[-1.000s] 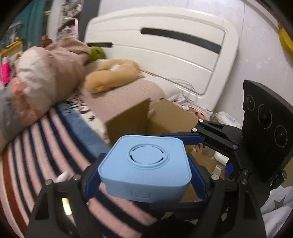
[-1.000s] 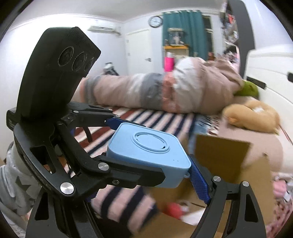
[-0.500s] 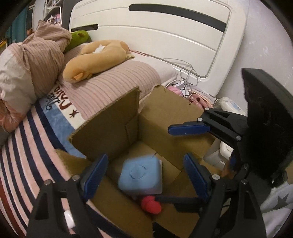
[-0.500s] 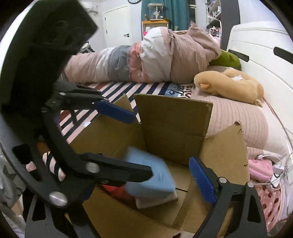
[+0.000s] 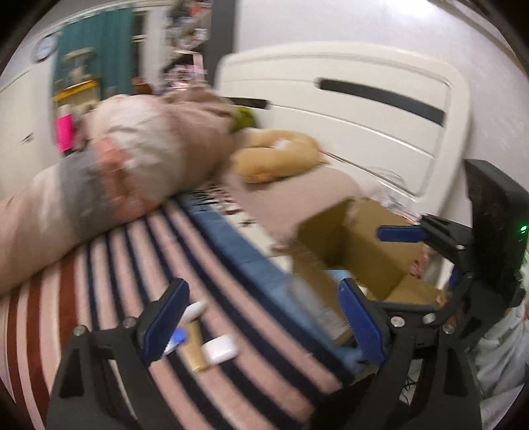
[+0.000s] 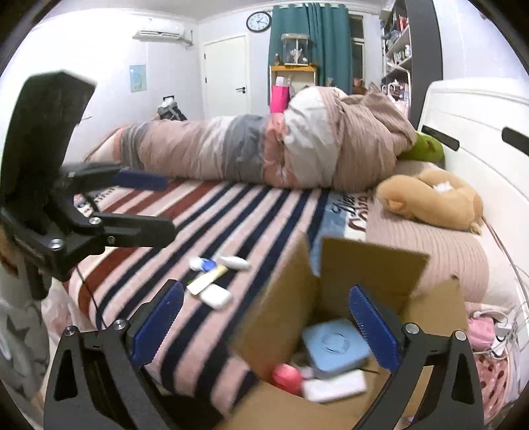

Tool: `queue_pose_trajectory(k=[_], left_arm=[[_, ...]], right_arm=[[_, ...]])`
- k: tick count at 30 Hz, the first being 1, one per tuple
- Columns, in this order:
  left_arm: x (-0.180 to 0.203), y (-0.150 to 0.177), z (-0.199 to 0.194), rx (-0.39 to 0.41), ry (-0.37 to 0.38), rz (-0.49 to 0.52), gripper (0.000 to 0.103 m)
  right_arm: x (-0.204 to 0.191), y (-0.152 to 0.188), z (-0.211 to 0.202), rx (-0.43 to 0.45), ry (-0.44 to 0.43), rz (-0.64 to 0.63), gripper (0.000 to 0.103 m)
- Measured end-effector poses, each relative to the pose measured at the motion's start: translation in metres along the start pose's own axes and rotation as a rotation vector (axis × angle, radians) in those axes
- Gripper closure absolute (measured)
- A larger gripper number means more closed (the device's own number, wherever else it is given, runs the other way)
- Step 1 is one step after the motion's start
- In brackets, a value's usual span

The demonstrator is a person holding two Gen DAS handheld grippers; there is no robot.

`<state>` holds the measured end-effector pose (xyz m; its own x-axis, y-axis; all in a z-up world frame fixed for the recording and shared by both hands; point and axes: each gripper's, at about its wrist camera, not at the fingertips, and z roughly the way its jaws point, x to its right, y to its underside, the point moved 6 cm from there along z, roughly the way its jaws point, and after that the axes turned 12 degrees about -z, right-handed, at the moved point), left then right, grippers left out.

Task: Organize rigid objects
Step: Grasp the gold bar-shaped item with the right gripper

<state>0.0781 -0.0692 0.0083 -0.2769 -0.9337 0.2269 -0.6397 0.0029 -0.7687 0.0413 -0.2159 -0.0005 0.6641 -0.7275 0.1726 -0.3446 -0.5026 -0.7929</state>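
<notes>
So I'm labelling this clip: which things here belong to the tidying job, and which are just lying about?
Job: cardboard box, blue square case inside it, small white bottles and tube on the striped blanket.

Lying about: rolled quilt, plush toy, wall clock.

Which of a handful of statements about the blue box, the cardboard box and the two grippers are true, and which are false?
1. The light blue box lies inside the cardboard box. True.
2. The right gripper is shut on the light blue box. False: its jaws stand wide apart and hold nothing.
3. A few small items lie on the striped blanket, outside the cardboard box. True.
4. The left gripper holds a white container. False: it is open and empty, above the blanket.
5. A pink round object lies in the cardboard box beside the light blue box. True.
6. The tan plush toy is in the cardboard box. False: it lies on the bed near the headboard.
</notes>
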Motion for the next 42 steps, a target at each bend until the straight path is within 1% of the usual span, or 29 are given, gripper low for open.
queue_pose_trajectory(k=[2, 3, 6, 8, 10, 11, 13, 14, 15, 17, 19, 20, 22, 24, 25, 26, 29, 31, 33, 34, 35, 36, 38, 42], left_arm=[[-0.037, 0.009, -0.016, 0.043, -0.037, -0.057, 0.014], [-0.053, 0.014, -0.021, 0.053, -0.063, -0.078, 0.014], [-0.097, 0.031, -0.026, 0.067, -0.144, -0.122, 0.014], [-0.126, 0.043, -0.022, 0.066, -0.192, -0.151, 0.014], [-0.15, 0.055, -0.012, 0.058, -0.205, -0.166, 0.014], [-0.16, 0.062, -0.004, 0.048, -0.2, -0.171, 0.014], [-0.177, 0.075, 0.012, 0.021, -0.201, -0.185, 0.014], [-0.183, 0.08, 0.02, 0.004, -0.199, -0.194, 0.014], [-0.188, 0.085, 0.027, -0.009, -0.195, -0.202, 0.014], [-0.199, 0.095, 0.044, -0.034, -0.182, -0.232, 0.014], [-0.205, 0.103, 0.056, -0.053, -0.162, -0.258, 0.014], [-0.208, 0.107, 0.064, -0.067, -0.153, -0.266, 0.014], [-0.21, 0.11, 0.075, -0.083, -0.155, -0.267, 0.014], [-0.211, 0.113, 0.083, -0.09, -0.166, -0.257, 0.014], [-0.211, 0.114, 0.087, -0.092, -0.172, -0.252, 0.014], [-0.211, 0.115, 0.09, -0.094, -0.174, -0.247, 0.014], [-0.208, 0.116, 0.093, -0.098, -0.175, -0.243, 0.014], [-0.205, 0.117, 0.093, -0.098, -0.174, -0.239, 0.014], [-0.205, 0.118, 0.092, -0.098, -0.174, -0.238, 0.014], [-0.204, 0.118, 0.091, -0.099, -0.173, -0.235, 0.014], [-0.203, 0.117, 0.091, -0.1, -0.173, -0.233, 0.014], [-0.202, 0.117, 0.09, -0.1, -0.173, -0.232, 0.014], [-0.202, 0.118, 0.088, -0.1, -0.173, -0.232, 0.014], [-0.198, 0.119, 0.083, -0.102, -0.171, -0.227, 0.014]], right_arm=[[-0.019, -0.012, 0.006, 0.013, -0.026, -0.02, 0.002], [-0.034, -0.02, 0.012, 0.011, -0.059, -0.043, 0.002], [-0.067, -0.033, 0.03, -0.01, -0.11, -0.076, 0.003], [-0.094, -0.039, 0.053, -0.035, -0.129, -0.101, 0.003], [-0.114, -0.035, 0.074, -0.063, -0.146, -0.107, 0.003], [-0.126, -0.032, 0.091, -0.088, -0.168, -0.116, 0.003], [-0.139, -0.023, 0.118, -0.142, -0.173, -0.119, 0.004], [-0.142, -0.015, 0.135, -0.176, -0.176, -0.118, 0.008], [-0.142, -0.009, 0.149, -0.207, -0.184, -0.112, 0.016], [-0.141, 0.007, 0.178, -0.275, -0.208, -0.084, 0.026], [-0.137, 0.018, 0.199, -0.316, -0.222, -0.065, 0.032], [-0.136, 0.023, 0.208, -0.332, -0.222, -0.057, 0.037], [-0.131, 0.031, 0.229, -0.36, -0.228, -0.038, 0.04], [-0.128, 0.033, 0.243, -0.374, -0.235, -0.024, 0.045], [-0.129, 0.033, 0.246, -0.369, -0.23, -0.028, 0.046], [-0.129, 0.031, 0.25, -0.364, -0.223, -0.038, 0.049], [-0.13, 0.029, 0.26, -0.383, -0.208, -0.059, 0.05], [-0.126, 0.029, 0.272, -0.409, -0.171, -0.067, 0.052], [-0.12, 0.032, 0.28, -0.425, -0.139, -0.059, 0.065], [-0.119, 0.033, 0.28, -0.418, -0.145, -0.047, 0.066], [-0.117, 0.033, 0.279, -0.411, -0.155, -0.034, 0.073], [-0.116, 0.034, 0.278, -0.41, -0.165, -0.031, 0.083], [-0.12, 0.034, 0.275, -0.404, -0.214, -0.012, 0.089], [-0.135, 0.039, 0.259, -0.417, -0.31, -0.004, 0.089]])
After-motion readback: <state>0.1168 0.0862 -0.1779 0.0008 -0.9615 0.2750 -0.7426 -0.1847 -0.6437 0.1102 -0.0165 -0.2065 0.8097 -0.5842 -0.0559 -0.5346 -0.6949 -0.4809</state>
